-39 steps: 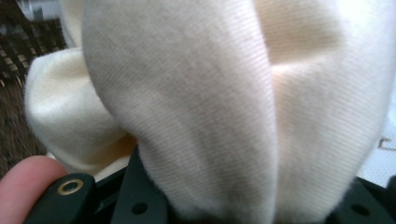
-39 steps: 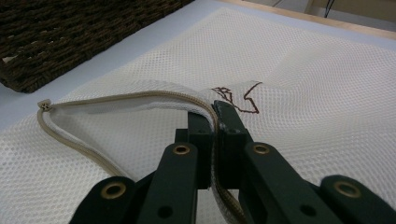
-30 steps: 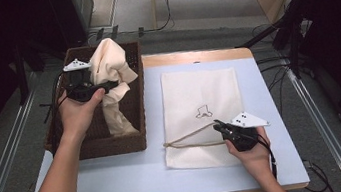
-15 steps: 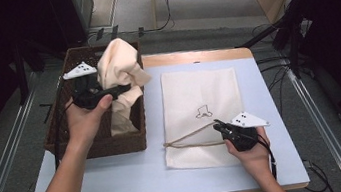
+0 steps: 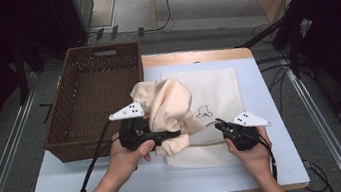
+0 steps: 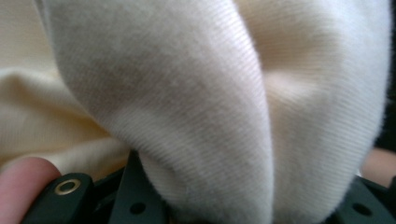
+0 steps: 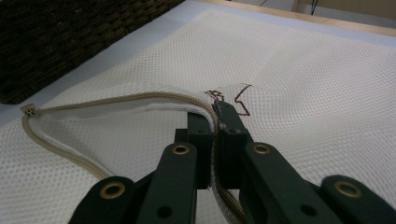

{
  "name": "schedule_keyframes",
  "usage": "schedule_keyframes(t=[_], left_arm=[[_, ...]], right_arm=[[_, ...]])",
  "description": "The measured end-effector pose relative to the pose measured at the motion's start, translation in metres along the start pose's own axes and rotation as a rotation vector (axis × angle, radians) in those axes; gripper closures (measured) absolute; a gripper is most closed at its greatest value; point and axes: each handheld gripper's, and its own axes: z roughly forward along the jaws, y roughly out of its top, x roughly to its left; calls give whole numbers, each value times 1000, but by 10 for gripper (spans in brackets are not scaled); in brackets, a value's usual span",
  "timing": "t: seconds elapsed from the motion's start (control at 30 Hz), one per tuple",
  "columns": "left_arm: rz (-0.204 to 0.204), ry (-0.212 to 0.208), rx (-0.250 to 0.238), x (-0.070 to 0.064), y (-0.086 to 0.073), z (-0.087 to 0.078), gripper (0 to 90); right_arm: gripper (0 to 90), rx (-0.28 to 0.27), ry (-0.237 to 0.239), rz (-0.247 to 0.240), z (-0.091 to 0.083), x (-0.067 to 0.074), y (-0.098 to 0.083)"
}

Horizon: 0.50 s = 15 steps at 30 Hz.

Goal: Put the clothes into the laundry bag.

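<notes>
The brown basket (image 5: 93, 101) sits on the left. Just right of it, the left gripper (image 5: 156, 137) pinches a cream cloth (image 5: 168, 109), bunched above the mesh bag (image 5: 215, 89). The right gripper (image 5: 223, 128) clamps the bag's zipper edge (image 7: 140, 99).

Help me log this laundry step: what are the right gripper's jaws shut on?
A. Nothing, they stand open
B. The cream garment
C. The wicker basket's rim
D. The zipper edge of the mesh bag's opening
D: in the right gripper view the right gripper has its jaws pinched on the tan zipper edge of the mesh bag, lifting the opening; the cream garment is in the left gripper.
</notes>
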Motion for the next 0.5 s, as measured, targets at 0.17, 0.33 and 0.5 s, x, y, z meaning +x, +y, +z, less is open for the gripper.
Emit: schedule_keyframes(t=[0.17, 0.33, 0.5], left_arm=[[68, 11, 91, -19, -28, 18, 614], [52, -61, 150, -28, -60, 35, 613], [50, -137, 223, -33, -88, 48, 606]], right_arm=[[868, 11, 2, -1, 2, 1, -1], [868, 9, 2, 8, 2, 1, 0], [867, 21, -10, 31, 3, -1, -1]])
